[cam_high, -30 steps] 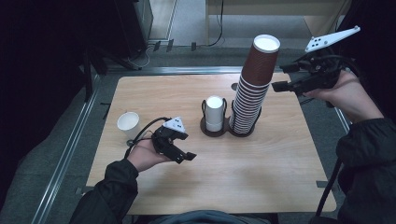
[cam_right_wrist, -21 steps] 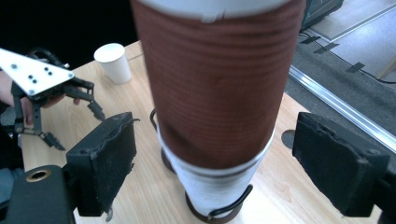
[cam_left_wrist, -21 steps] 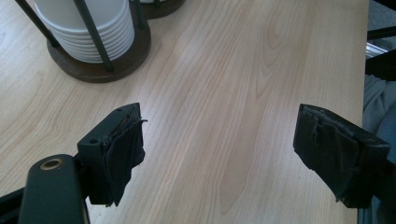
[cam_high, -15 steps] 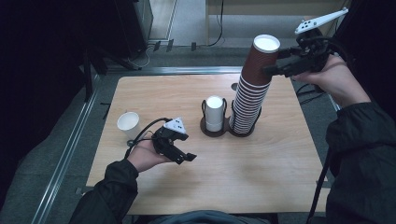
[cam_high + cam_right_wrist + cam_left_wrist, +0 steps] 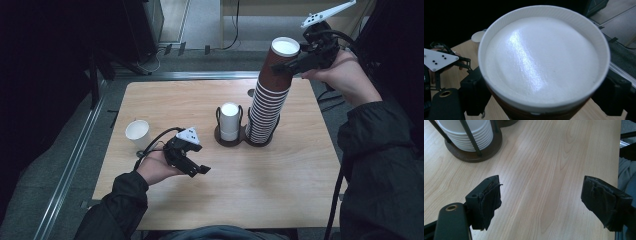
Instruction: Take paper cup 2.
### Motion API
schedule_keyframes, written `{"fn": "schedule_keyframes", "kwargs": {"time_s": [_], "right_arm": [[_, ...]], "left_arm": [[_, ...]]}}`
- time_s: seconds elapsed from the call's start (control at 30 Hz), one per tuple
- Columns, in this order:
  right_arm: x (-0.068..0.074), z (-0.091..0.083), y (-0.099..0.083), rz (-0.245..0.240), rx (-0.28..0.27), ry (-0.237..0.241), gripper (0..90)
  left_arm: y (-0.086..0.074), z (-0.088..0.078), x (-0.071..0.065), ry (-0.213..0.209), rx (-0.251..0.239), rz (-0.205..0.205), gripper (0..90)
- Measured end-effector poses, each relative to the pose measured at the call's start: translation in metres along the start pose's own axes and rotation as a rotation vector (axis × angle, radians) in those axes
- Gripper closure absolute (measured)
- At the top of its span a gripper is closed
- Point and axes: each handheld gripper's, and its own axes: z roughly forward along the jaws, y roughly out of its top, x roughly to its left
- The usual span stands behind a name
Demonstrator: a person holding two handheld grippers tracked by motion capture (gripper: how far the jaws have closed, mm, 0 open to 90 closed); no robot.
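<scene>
Reaching high, we put our right tool (image 5: 280, 67) around the top cup (image 5: 283, 54) of the tall brown stack (image 5: 267, 107), jaws beside it but maybe not squeezing, ready to lift. Our left tool (image 5: 200, 170) waits wide and empty over the surface (image 5: 280, 185).

Wooden table (image 5: 300, 200), grey floor (image 5: 200, 20)
</scene>
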Motion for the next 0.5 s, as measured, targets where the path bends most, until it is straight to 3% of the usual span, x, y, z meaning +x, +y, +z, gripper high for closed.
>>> {"fn": "schedule_keyframes", "kwargs": {"time_s": [0.5], "right_arm": [[0.0008, -0.0078, 0.0076, -0.003, -0.026, -0.008, 18.1]], "left_arm": [[0.0004, 0.001, -0.0005, -0.005, 0.004, 0.002, 16.2]]}}
